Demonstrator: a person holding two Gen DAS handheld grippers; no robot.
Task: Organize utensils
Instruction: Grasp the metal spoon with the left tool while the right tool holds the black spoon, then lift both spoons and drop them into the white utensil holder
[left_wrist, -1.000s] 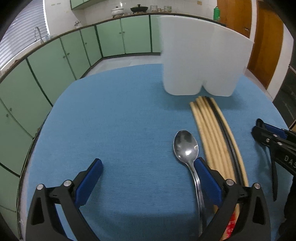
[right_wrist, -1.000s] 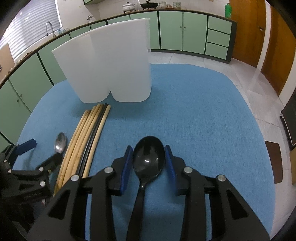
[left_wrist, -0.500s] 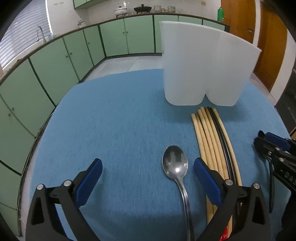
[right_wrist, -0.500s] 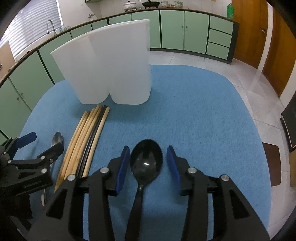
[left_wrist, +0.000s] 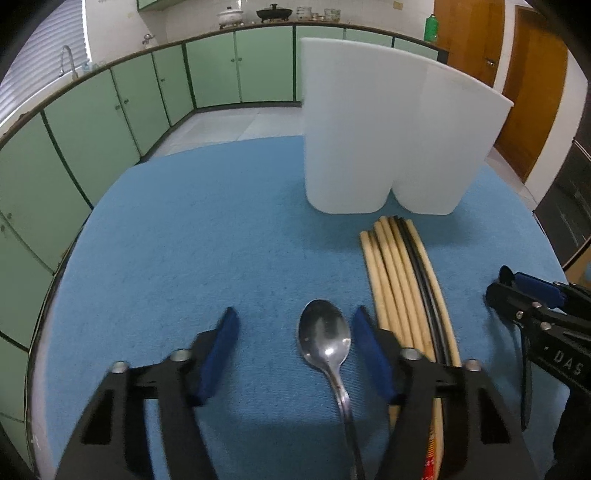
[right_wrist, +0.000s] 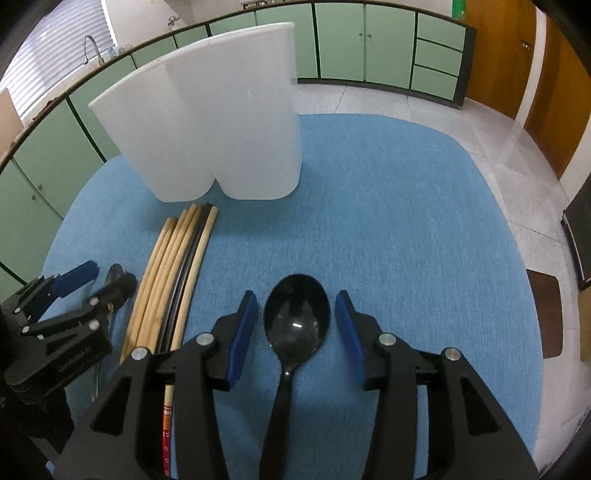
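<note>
Between the spread fingers of the left gripper (left_wrist: 293, 332) lies the steel spoon (left_wrist: 325, 338), bowl up on the blue worktop (left_wrist: 192, 229) and touched by neither pad, while the right gripper (right_wrist: 297, 325) likewise stands wide around the black spoon (right_wrist: 296, 320). Just right of the steel spoon runs a bundle of chopsticks (left_wrist: 400, 280), tips near the white holder (left_wrist: 388, 140), which stands upright beyond both spoons.
</note>
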